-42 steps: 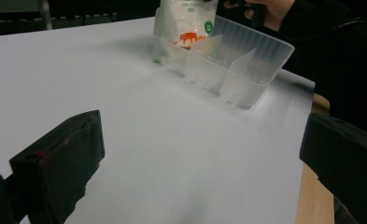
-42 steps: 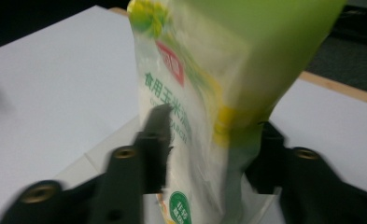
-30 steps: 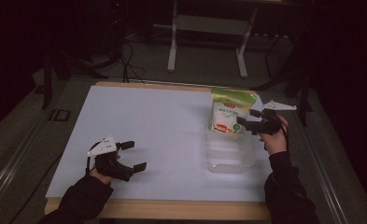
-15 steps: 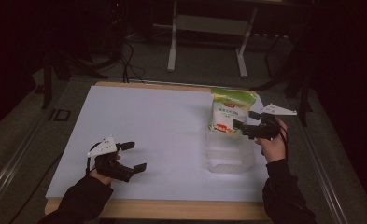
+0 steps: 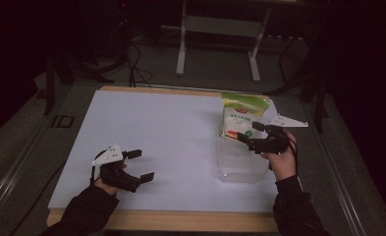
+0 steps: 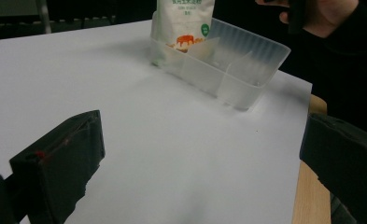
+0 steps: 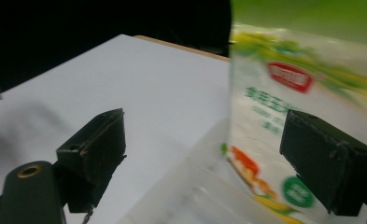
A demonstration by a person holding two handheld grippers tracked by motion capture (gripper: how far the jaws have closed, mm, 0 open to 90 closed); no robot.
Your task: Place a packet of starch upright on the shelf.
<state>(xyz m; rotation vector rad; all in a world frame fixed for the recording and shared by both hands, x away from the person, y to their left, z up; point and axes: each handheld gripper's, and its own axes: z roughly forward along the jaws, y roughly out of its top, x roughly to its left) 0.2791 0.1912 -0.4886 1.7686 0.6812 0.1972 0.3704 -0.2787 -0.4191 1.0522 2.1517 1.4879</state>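
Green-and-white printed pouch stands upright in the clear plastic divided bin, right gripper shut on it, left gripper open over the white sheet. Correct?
Not quite: the right gripper is open, not shut on the green-and-white printed pouch. The right gripper view shows its jaws spread wide. The rest holds: pouch upright in the clear plastic divided bin, left gripper open over the white sheet.

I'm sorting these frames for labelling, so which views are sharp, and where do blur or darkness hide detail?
High view: white table sheet evenly lit, surroundings nearly black, clear bin faint. Left gripper view: sharp on the bin and bag; its near jaws soft. Right gripper view: bag blurred, print unreadable, dark background.
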